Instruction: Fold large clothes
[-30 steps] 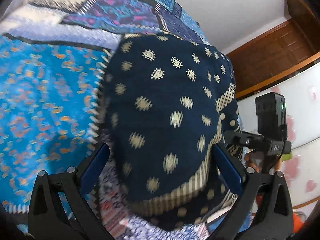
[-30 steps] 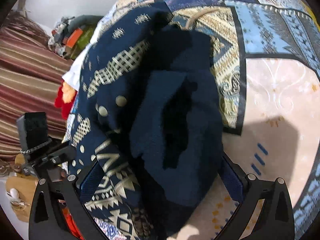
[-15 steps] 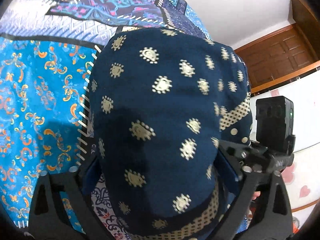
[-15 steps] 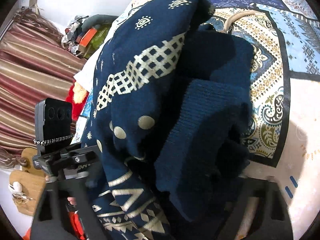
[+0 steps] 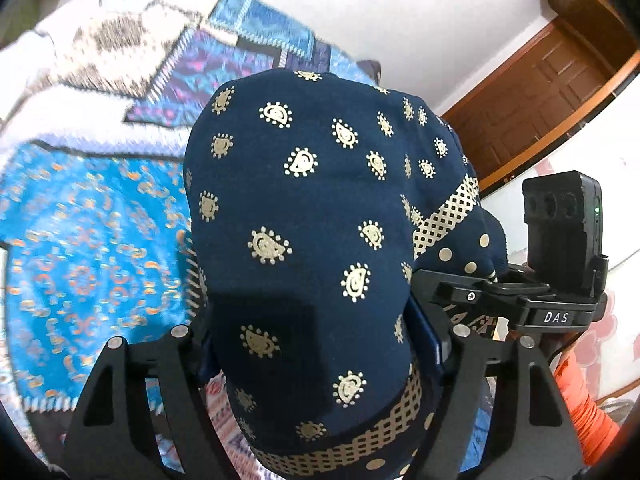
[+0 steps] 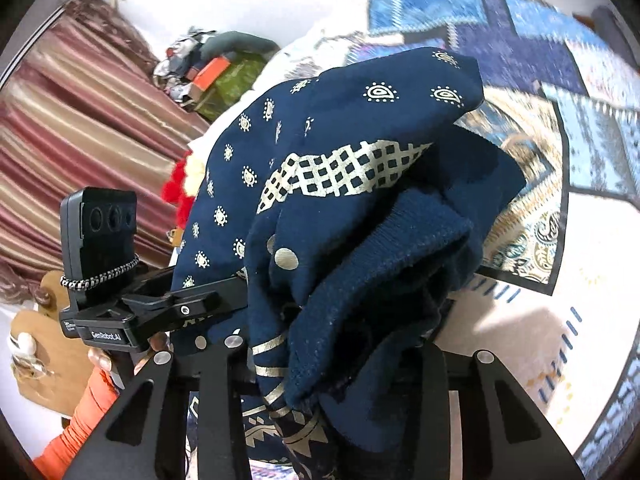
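Tilting downward above the patchwork bedspread [image 5: 92,216], the left gripper [image 5: 308,344] and right gripper [image 6: 340,344] are both closing, clenched on a bunched navy garment [image 5: 304,208].

Even, bright indoor light is seen. The bedspread [image 5: 92,208] is smeared by motion blur toward the frame edges, which are bent and vignetted black. A soft shadow is cast on the garment [image 5: 304,216].
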Demonstrator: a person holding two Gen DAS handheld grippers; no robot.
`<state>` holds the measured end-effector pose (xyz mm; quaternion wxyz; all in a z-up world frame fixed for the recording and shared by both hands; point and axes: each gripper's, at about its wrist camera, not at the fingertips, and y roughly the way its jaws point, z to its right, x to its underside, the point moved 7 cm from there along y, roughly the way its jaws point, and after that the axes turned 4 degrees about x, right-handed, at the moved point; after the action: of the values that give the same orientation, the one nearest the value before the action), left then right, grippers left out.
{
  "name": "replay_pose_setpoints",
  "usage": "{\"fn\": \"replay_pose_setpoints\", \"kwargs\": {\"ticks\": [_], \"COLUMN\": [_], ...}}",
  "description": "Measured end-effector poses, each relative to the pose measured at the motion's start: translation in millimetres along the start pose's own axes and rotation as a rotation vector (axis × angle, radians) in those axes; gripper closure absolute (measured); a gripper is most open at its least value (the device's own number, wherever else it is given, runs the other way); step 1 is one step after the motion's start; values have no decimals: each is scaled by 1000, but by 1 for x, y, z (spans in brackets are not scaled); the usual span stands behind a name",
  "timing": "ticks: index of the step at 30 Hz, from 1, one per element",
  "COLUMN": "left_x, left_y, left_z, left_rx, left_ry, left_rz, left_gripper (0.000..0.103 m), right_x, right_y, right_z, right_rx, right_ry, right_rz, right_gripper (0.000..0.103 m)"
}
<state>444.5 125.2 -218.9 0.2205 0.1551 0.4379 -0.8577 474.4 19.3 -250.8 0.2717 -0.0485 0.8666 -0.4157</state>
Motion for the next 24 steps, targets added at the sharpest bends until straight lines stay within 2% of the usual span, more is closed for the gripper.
{"fn": "replay_pose_setpoints", "kwargs": {"ticks": [7,10,14,18,24], "left_x": [13,25,42,63,96], "left_y": [-73,-99,-114,-117,-85], "left_z": [-6,-15,-40,-75,-133], "left_rx": [-35,-56,-79,-100,-107], "left_ry": [14,3,-34,-95,-219], "left_rz": [66,84,89,72,3], "left_gripper": [27,27,27,27,27], "right_x": [6,12,23,36,57], "right_y": [-22,-18,2,38,110], "right_z": [-64,-92,-120,-133,-129], "right_rx": [-29,-47,-68,-88,-70], "right_ry": [-54,-71,-85,-77,-43], "right_rz": [45,47,21,-34,-158], "right_gripper": [67,67,67,67,67]}}
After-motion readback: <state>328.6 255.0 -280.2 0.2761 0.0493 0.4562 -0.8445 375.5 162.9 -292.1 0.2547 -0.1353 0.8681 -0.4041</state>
